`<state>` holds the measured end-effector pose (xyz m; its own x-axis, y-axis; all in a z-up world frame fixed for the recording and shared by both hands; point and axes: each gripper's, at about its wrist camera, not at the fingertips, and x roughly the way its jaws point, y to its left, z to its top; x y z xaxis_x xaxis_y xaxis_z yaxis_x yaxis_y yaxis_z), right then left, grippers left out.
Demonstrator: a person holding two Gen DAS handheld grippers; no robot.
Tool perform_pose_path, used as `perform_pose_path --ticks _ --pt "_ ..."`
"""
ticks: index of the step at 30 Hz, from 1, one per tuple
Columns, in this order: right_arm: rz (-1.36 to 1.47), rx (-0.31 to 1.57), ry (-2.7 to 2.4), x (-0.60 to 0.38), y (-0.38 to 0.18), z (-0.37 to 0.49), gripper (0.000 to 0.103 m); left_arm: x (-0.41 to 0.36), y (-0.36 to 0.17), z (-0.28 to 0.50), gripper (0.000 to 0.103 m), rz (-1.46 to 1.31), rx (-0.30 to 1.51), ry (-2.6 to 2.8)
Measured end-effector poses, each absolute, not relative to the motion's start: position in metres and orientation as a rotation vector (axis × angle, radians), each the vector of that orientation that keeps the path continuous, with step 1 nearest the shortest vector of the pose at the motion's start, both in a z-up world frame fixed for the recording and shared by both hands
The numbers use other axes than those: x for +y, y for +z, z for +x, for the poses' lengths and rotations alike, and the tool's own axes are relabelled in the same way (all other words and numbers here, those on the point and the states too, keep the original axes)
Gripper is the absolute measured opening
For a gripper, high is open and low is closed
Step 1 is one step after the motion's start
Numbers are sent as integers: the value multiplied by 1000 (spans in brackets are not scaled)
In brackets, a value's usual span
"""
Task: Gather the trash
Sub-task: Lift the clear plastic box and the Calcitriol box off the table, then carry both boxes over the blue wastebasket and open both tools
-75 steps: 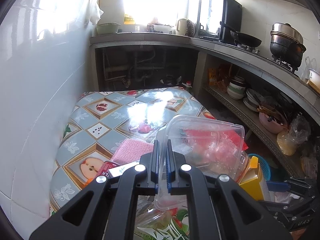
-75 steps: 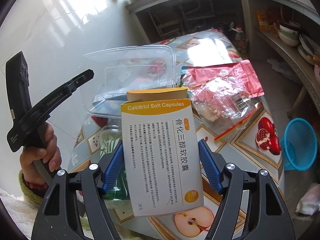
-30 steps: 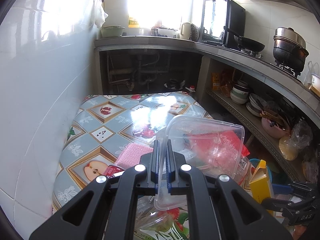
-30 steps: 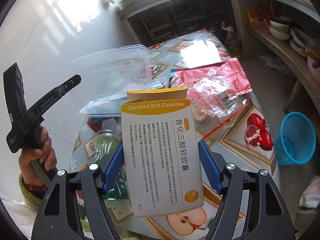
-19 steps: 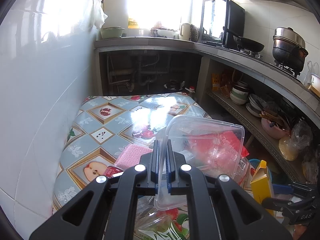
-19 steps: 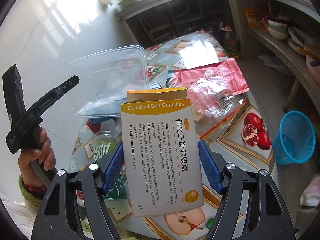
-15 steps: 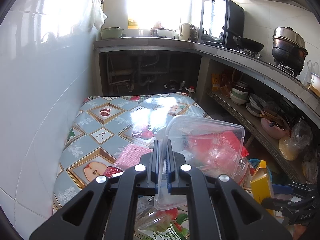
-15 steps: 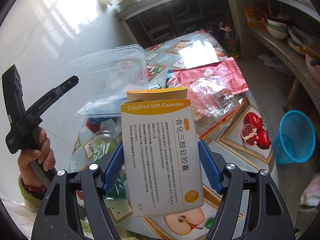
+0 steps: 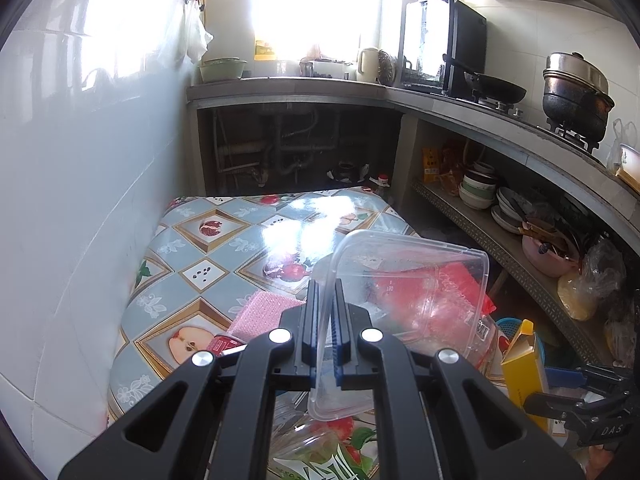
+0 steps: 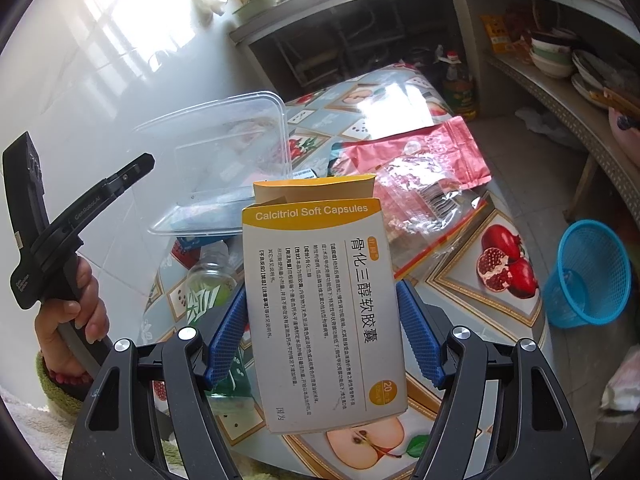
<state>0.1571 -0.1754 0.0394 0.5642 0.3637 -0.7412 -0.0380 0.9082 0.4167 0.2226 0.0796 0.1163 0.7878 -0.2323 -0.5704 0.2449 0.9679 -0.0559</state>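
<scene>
My left claw (image 9: 324,320) pinches the clear tub (image 9: 404,280) by its thin wall above the counter (image 9: 192,248); my right claw (image 10: 322,332) clamps the box (image 10: 320,300). The tub could twist loose, or the open-flapped box crush, before the bin (image 10: 588,272).

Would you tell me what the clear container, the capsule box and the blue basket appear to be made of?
Clear container: thin glossy plastic, see-through, with glare on its wall.
Capsule box: printed cardboard, likely matte, with creased open flaps.
Blue basket: moulded plastic, judging by its lattice wall.
</scene>
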Motion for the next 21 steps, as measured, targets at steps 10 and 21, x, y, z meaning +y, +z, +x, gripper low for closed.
perform_pose_path --ticks 10,21 --pt "403 926 235 -188 39 153 68 72 119 223 5 45 601 -265" --pt "470 857 187 -233 48 134 69 25 133 219 5 124 563 -315"
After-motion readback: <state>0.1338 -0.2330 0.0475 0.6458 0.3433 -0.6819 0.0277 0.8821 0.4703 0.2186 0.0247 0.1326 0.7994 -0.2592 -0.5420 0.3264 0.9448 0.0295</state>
